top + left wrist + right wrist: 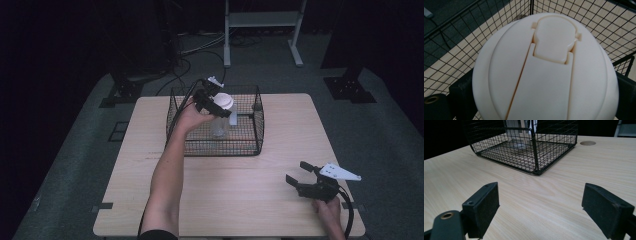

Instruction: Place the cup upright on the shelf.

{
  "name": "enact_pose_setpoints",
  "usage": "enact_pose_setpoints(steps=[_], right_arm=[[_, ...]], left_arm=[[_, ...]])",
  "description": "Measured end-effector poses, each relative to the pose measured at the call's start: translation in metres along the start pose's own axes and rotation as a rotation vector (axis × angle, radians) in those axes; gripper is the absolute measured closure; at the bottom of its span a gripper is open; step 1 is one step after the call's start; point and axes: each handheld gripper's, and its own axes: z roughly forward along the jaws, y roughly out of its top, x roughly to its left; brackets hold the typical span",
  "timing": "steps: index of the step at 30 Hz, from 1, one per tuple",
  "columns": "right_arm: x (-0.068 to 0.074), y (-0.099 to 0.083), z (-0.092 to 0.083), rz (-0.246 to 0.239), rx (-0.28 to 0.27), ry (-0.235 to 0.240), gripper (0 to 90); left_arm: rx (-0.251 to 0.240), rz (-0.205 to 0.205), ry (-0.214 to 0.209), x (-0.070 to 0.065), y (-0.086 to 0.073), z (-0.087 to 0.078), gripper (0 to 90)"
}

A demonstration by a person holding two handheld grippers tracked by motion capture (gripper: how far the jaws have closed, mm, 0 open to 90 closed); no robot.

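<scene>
One smooth domed lid (546, 72), black wire basket (257, 131).

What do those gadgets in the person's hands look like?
Both are black two-jaw tools. The right gripper has flat rectangular pads, a brass-ringed hole, a pale three-cornered plate on top and a black cable. The left gripper trails a black cable. Forearms are bare; one dark sleeve edge shows.

A pale wood-grain counter (280, 200) is seen standing on a grey carpeted floor (390, 135). The surroundings are swallowed by darkness, with black drapes or walls at the back and both sides. Beyond the counter, the white legs of a frame (262, 30) are caught by the light. Dark cables (190, 55) are strewn across the floor nearby. Two black base plates (349, 89) are set on the carpet.
</scene>
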Motion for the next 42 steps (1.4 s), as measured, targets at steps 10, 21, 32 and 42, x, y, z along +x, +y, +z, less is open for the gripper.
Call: enact_pose_setpoints(steps=[10,21,32,42], right_arm=[[-0.003,0.000,-0.001,0.003,-0.006,0.000,13.4],[-0.002,0.000,0.000,-0.007,0.003,0.001,13.4],[0.002,0.000,0.003,-0.027,0.027,-0.007,13.4],[0.002,0.000,0.004,-0.028,0.030,-0.008,13.4]], left_arm=[[-0.035,-0.027,0.002,0.006,-0.018,-0.001,4.8],[-0.073,-0.022,0.015,0.002,-0.022,0.000,4.6],[-0.102,-0.014,0.034,0.001,-0.024,-0.011,0.0],[-0.128,0.005,0.037,0.000,-0.024,-0.026,0.0]])
